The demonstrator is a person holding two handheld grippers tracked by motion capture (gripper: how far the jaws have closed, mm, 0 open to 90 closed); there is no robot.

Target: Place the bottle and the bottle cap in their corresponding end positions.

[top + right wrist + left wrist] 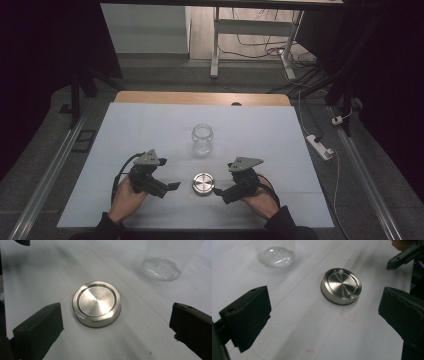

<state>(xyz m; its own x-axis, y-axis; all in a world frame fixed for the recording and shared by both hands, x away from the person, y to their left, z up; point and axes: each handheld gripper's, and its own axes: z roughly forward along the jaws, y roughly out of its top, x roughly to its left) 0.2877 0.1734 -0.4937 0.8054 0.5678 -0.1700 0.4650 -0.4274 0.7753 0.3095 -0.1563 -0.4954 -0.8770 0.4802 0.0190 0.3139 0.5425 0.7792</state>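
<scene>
- Right, the metal lid lies flat on the white table cover, dead centre between the two grippers and touching neither.
- Left gripper sits just to the lid's left, jaws spread wide with nothing between them; in the left gripper view the lid lies ahead of the jaws, beyond their tips.
- Right gripper comes in from the lid's right, jaws also wide apart and empty; in the right gripper view the lid lies just ahead, nearer the left-hand jaw.
- Glass jar stands upright and open-mouthed behind the lid, near but apart from it.
- Both hands rest low near the table's front edge, left hand and right hand angled inward, so the grippers point toward each other across the lid.
</scene>
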